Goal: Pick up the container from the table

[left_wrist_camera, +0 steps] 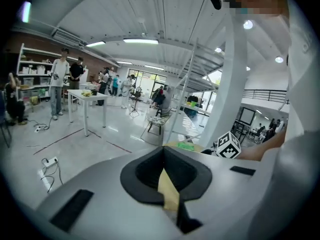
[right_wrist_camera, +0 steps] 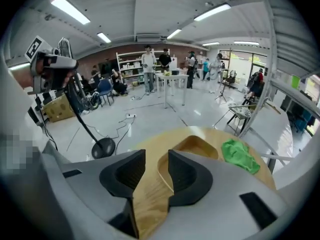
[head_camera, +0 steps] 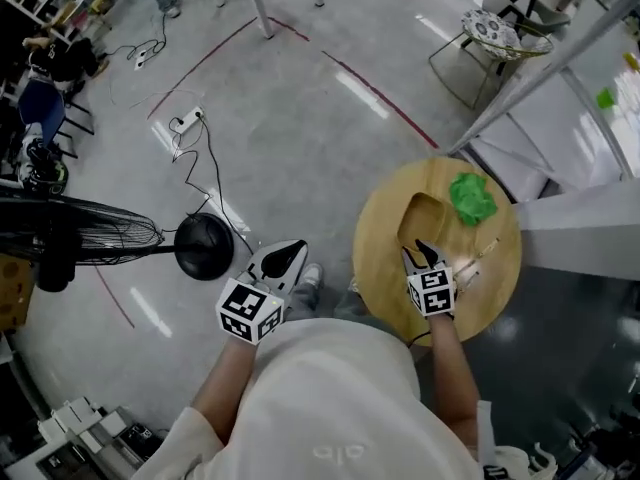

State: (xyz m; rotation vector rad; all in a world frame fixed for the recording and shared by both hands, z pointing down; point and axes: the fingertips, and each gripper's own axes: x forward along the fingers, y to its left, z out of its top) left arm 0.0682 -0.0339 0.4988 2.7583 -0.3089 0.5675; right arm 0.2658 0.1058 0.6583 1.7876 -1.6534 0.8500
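A shallow wooden container (head_camera: 425,218) lies on the round wooden table (head_camera: 385,278), with a green cloth (head_camera: 472,198) just beyond it. My right gripper (head_camera: 422,251) hovers over the table at the container's near edge, pointing steeply down. Its jaws stand open with only table wood showing between them. In the right gripper view the container (right_wrist_camera: 197,145) sits just ahead of the right gripper (right_wrist_camera: 156,156), and the cloth (right_wrist_camera: 241,155) lies to its right. My left gripper (head_camera: 285,253) hangs over the floor left of the table, its jaws (left_wrist_camera: 162,151) shut and empty.
Thin wooden sticks (head_camera: 478,256) lie on the table right of my right gripper. A fan's black round base (head_camera: 203,246) stands on the floor close to my left gripper. A power strip with cables (head_camera: 188,120) lies farther off. A white chair (head_camera: 500,33) and slanted metal posts (head_camera: 540,58) stand behind the table.
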